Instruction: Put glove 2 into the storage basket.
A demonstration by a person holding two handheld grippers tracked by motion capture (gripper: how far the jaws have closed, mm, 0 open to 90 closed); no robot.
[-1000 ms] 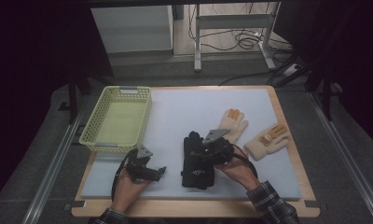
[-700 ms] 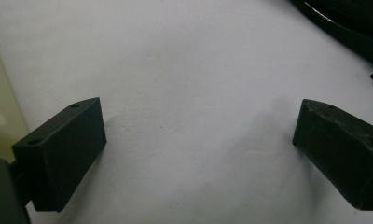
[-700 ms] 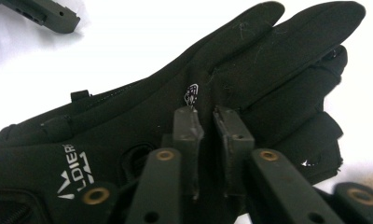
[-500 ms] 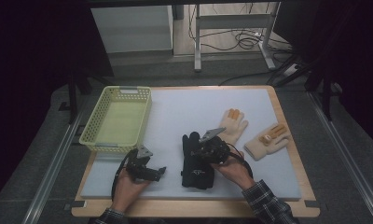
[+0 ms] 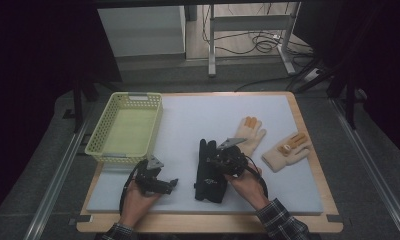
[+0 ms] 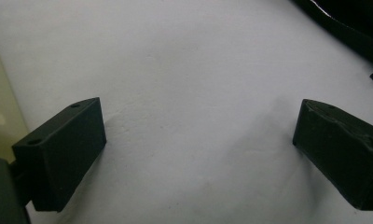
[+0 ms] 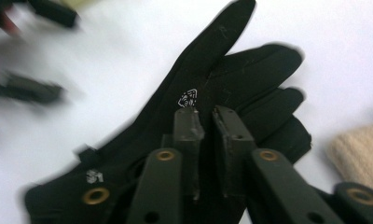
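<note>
Lower centre of the high view: right gripper sits over the black glove. In the right gripper view the jaws stand nearly together above the glove's palm, having just eased slightly apart after closing; whether fabric is pinched cannot be told. Lower left: left gripper, jaws wide apart over bare white desk. Farther, right: two beige gloves. Upper left: yellow basket.

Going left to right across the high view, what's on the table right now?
Yellow basket → left hand-held gripper → black glove → cream glove with orange fingertips → second cream glove, nearest the table's right edge.
</note>
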